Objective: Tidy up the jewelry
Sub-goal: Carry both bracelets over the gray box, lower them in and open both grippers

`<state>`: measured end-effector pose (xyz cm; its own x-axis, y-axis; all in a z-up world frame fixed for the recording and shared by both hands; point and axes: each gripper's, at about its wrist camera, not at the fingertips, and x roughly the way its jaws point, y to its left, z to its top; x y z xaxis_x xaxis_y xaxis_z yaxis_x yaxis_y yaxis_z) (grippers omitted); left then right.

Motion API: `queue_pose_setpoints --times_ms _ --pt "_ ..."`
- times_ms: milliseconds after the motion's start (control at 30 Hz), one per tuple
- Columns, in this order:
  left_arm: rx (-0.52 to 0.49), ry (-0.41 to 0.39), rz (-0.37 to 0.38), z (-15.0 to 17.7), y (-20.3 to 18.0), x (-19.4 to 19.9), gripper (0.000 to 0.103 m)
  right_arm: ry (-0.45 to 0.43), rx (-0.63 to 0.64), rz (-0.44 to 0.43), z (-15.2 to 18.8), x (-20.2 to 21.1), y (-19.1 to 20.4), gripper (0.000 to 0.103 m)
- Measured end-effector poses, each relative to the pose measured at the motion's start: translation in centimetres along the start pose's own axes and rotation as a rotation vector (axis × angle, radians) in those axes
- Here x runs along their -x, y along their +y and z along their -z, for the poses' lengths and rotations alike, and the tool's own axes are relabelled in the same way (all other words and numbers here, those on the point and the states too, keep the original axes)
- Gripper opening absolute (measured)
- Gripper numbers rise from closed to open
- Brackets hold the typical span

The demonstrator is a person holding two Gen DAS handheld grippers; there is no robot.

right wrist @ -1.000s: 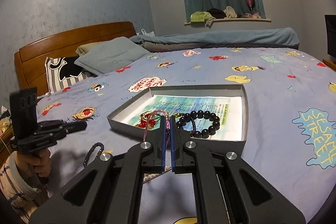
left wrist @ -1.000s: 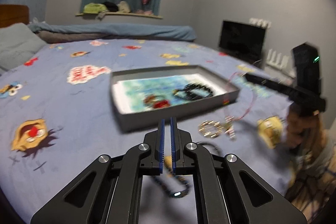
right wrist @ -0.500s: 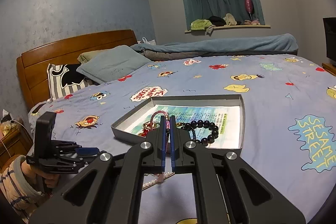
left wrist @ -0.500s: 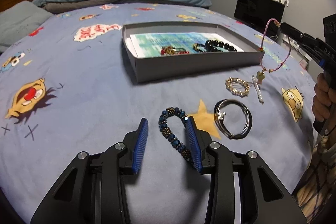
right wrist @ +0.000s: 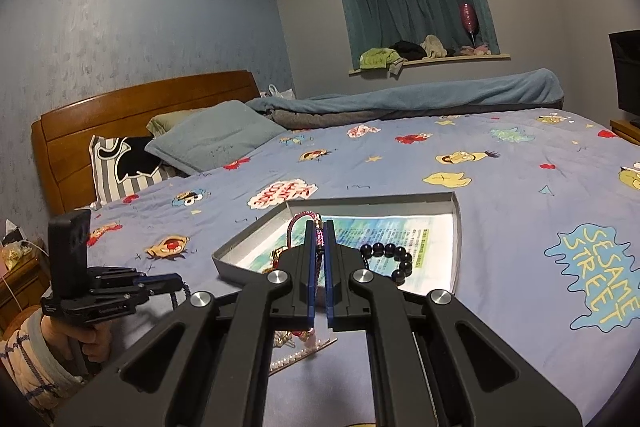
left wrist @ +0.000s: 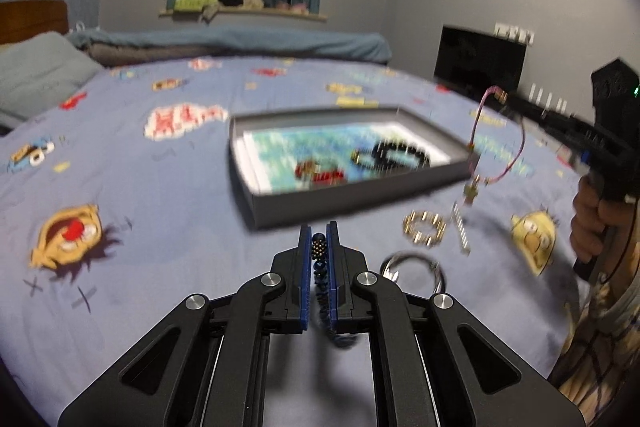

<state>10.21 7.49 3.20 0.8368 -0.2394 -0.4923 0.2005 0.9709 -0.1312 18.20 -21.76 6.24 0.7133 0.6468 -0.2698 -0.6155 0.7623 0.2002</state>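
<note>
Both jaw pairs are clamped: left gripper [left wrist: 319,247] on a blue beaded bracelet [left wrist: 320,259], right gripper [right wrist: 319,239] on a pink cord bracelet [right wrist: 298,223]. The grey tray [left wrist: 360,187] is seen at 12 o'clock of each gripper. Risk noted: the dangling loops could be snagged on the tray wall, or tangled together, if both are lowered simultaneously.

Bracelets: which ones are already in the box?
Two lie in the grey box: the black bead bracelet and a red-and-gold one. The blue beaded one and pink cord one hang from tools; gold and silver ones lie on the bedspread.
</note>
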Motion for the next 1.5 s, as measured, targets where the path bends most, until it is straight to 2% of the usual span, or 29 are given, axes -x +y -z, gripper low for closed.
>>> queue_pose_setpoints --times_ms 133,300,767,933,1067,1333,1500 --pt "-0.004 -0.080 0.027 -1.9 -0.4 0.9 0.007 -0.031 -0.001 -0.001 -0.7 0.2 -0.1 0.003" --pt "0.009 -0.137 0.057 -4.1 -0.7 0.9 0.007 -0.062 -0.004 -0.002 -1.6 0.1 -0.2 0.003" --pt "0.020 -0.208 0.099 -8.7 -2.2 -2.2 0.007 -0.072 -0.040 0.041 -2.4 -2.5 -1.5 0.003" --pt "0.031 -0.179 0.092 -9.1 -2.4 -4.9 0.007 -0.040 -0.096 0.061 -2.0 -4.5 -3.3 0.003" --pt "0.044 -0.143 0.086 -9.1 -2.1 -7.1 0.007 0.025 -0.120 0.060 -1.1 -6.6 -4.2 0.003" --pt "0.065 -0.005 0.031 -7.5 -1.4 -11.4 0.008 0.183 -0.118 0.125 1.3 -9.9 -5.2 0.003" --pt "0.068 0.049 0.004 -6.7 -0.9 -12.3 0.008 0.236 -0.138 0.153 2.1 -10.8 -6.0 0.003"
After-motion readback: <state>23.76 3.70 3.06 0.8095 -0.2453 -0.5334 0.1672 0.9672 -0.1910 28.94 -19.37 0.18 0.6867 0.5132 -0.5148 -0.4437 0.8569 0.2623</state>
